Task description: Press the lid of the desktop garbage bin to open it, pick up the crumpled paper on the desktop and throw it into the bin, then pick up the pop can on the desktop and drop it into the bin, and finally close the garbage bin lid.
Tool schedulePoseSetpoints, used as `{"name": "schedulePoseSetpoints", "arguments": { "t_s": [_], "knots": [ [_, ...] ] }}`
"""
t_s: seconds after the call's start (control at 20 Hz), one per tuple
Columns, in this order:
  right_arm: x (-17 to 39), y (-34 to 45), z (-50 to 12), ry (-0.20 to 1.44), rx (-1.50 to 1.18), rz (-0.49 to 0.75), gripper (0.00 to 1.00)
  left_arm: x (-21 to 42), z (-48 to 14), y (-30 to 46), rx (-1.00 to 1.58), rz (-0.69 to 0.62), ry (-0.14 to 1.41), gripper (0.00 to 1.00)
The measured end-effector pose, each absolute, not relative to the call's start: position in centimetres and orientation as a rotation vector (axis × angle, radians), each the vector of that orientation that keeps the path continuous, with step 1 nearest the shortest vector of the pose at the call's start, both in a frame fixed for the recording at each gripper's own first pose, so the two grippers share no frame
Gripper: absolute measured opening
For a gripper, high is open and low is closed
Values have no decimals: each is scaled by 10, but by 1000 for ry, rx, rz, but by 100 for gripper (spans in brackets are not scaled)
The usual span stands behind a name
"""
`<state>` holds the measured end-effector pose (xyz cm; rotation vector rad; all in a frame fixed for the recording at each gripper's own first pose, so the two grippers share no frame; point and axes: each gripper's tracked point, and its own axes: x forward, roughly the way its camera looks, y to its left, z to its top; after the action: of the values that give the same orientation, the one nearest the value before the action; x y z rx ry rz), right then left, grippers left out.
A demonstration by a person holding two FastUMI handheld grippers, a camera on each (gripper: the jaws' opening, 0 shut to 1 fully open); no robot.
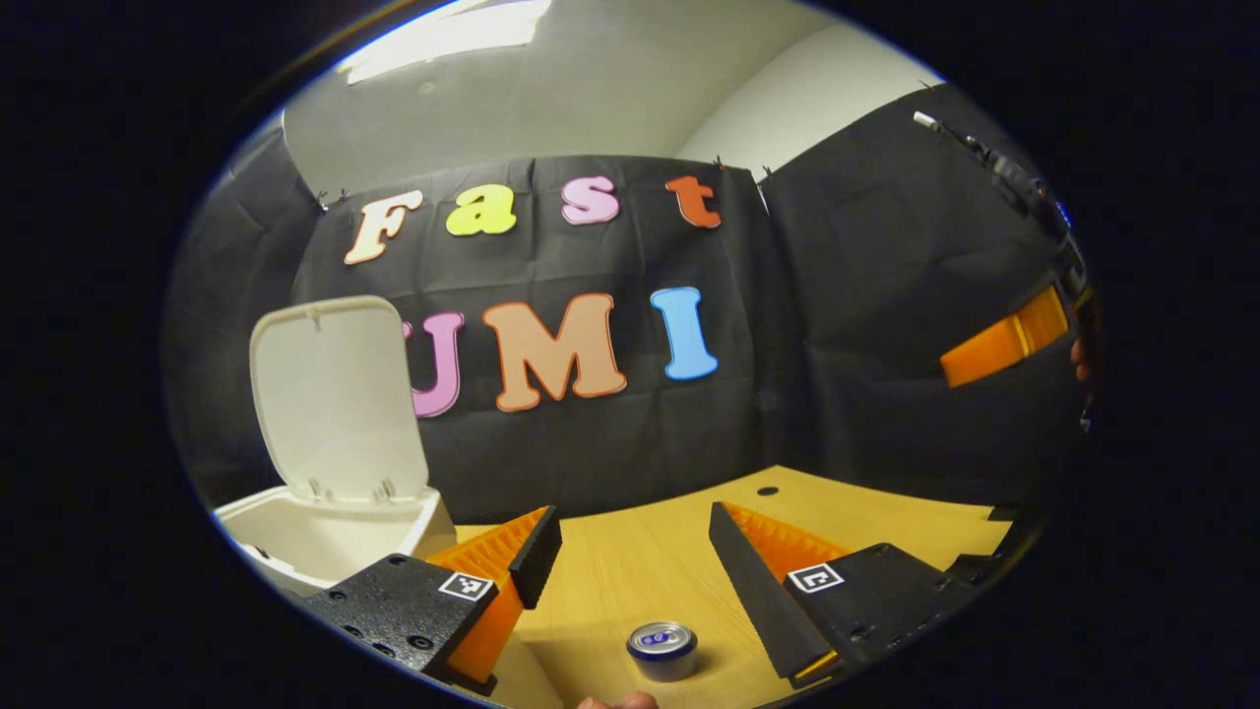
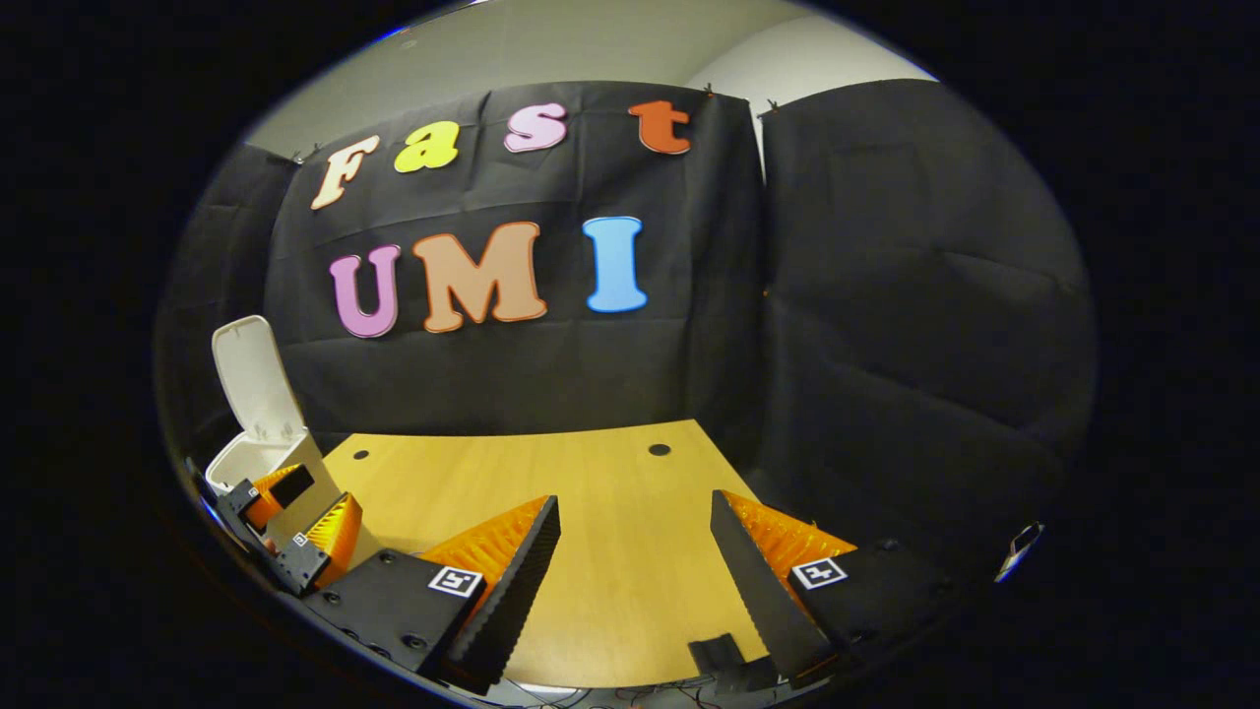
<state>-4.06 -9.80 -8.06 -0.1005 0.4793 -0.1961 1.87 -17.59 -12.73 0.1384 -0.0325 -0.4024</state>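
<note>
The white desktop bin (image 1: 325, 537) stands at the left with its lid (image 1: 335, 394) raised upright. A silver pop can (image 1: 661, 650) with a blue top stands upright on the wooden table, low between my left gripper's fingers. My left gripper (image 1: 632, 517) is open, held above the table just right of the bin, with nothing in it. My right gripper (image 2: 635, 500) is also open over bare table. In the right gripper view, the bin (image 2: 261, 458) stands far left with its lid (image 2: 251, 379) up, and the left gripper (image 2: 310, 512) hovers just in front of it.
The wooden table (image 2: 551, 492) has two small round holes near its back edge (image 2: 658, 450). Black cloth walls close the back and right sides. A fingertip (image 1: 615, 701) shows at the bottom edge. One finger (image 1: 999, 347) of the right gripper is raised at the far right.
</note>
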Motion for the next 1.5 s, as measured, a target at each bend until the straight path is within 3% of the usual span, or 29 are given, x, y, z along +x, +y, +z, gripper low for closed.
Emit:
{"name": "schedulePoseSetpoints", "arguments": {
  "t_s": [0.4,0.85,1.05,1.1,1.15,1.5],
  "knots": [
    [-60,-104,-81,502,-136,-256,98,47,-251,-185,196,-387,167,92],
    [-64,-90,-94,542,-129,-214,98,44,-318,-195,164,-399,354,90],
    [-65,-95,-90,529,-107,-221,98,42,-308,-203,159,-408,355,81],
    [-66,-96,-90,528,-97,-219,94,44,-299,-205,163,-412,340,78],
    [-67,-96,-90,525,-88,-218,98,44,-288,-207,163,-417,321,78],
    [-63,-102,-84,490,-74,-199,98,37,-185,-221,91,-469,198,77]
  ]
}}
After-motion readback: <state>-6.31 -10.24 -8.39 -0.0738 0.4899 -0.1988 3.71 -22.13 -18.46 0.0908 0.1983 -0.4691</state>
